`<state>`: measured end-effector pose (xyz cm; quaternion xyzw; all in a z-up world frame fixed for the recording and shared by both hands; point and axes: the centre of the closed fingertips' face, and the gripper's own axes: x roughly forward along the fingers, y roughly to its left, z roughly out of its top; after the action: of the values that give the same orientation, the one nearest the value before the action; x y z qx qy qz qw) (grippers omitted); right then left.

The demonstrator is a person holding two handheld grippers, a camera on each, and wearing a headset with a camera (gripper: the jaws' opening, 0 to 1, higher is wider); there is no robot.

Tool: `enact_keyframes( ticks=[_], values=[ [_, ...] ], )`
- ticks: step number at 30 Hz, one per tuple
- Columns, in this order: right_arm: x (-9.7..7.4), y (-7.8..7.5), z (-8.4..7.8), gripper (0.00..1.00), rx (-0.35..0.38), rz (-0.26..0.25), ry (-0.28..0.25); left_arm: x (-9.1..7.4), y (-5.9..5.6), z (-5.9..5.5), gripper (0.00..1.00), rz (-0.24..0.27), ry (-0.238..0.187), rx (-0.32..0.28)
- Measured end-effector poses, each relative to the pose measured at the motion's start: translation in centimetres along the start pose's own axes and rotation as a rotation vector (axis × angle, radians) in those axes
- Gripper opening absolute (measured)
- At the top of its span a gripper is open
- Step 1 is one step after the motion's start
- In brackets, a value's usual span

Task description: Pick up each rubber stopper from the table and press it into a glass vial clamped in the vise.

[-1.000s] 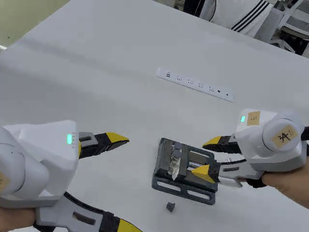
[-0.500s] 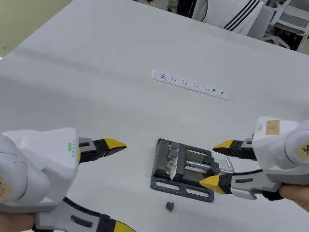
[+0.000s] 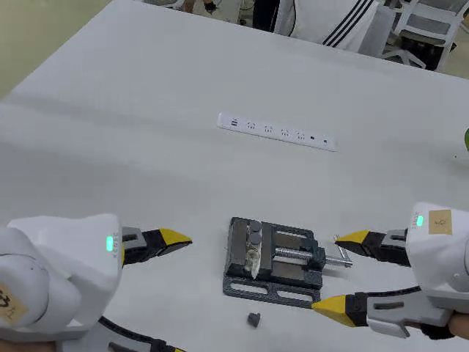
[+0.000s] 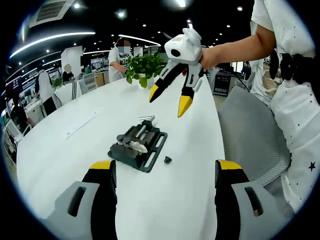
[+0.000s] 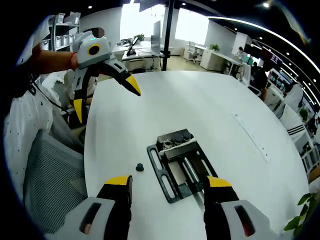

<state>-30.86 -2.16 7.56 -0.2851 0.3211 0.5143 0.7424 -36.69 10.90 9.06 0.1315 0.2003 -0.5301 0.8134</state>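
A black vise [image 3: 272,273] on the white table clamps glass vials; two carry dark stoppers [image 3: 255,233] and a clear vial [image 3: 253,257] sits nearest me. The vise [image 4: 137,147] [image 5: 177,155] lies ahead of both grippers. A loose dark rubber stopper [image 3: 253,319] [image 4: 167,159] [image 5: 140,167] rests on the table just in front of the vise. My right gripper [image 3: 339,273] [image 5: 167,182] hangs open to the right of the vise, holding nothing. My left gripper [image 4: 165,165] is open and empty to the left, one fingertip [image 3: 176,237] pointing at the vise.
A white power strip [image 3: 277,132] lies beyond the vise. A person in a striped top [image 3: 330,18] sits at the table's far edge. A potted plant [image 4: 145,67] stands at one table end, and a mesh chair [image 4: 245,130] is beside the table.
My right gripper has drawn back from the vise toward the right and nearer me, its jaws spread wider. The left gripper has held its place. The head camera has shifted.
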Motion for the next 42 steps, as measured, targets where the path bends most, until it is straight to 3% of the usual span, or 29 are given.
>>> enact_keyframes(
  ticks=[9, 24, 34, 37, 42],
  values=[
    [-1.1, 1.4, -1.2, 0.63, 0.053, -0.005, -0.031, 1.4, -0.3, -0.7, 0.69, -0.043, 0.046, 0.036],
    [-2.5, 2.3, -3.0, 0.81, 0.08, 0.001, -0.104, 4.9, -0.2, -2.5, 0.42, -0.111, 0.127, 0.096],
    [-3.1, 2.2, -3.9, 0.81, 0.102, -0.006, -0.133, 8.0, -0.3, -4.1, 0.23, -0.153, 0.195, 0.175],
    [-3.3, 2.3, -4.2, 0.81, 0.106, -0.006, -0.14, 8.8, -0.5, -4.1, 0.21, -0.166, 0.207, 0.191],
    [-3.4, 2.4, -4.3, 0.81, 0.118, -0.013, -0.14, 10.2, -0.6, -5.3, 0.18, -0.188, 0.25, 0.228]
  ],
)
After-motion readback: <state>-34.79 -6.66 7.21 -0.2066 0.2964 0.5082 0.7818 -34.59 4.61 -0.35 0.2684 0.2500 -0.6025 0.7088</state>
